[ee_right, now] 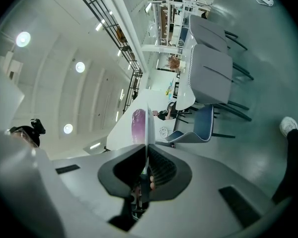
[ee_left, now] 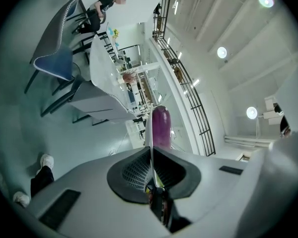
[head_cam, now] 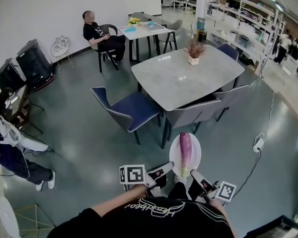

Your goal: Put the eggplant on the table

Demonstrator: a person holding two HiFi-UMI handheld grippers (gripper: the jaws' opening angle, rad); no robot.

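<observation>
1. Left gripper (head_cam: 167, 168) and right gripper (head_cam: 195, 175), nearest, are each pinching the plate (head_cam: 175, 153) rim, jaws nearly closed on it.
2. Grey bench (head_cam: 188, 78) is standing well beyond, carrying a potted plant (head_cam: 194, 50).
3. White plate is being held above the floor (head_cam: 89, 148), short of the bench.
4. Purple eggplant (head_cam: 185, 148) is lying on the plate.

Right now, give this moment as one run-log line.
phase: carry | left gripper: shut on plate rim | right gripper: shut on plate rim | eggplant: lying on plate | table: ahead
</observation>
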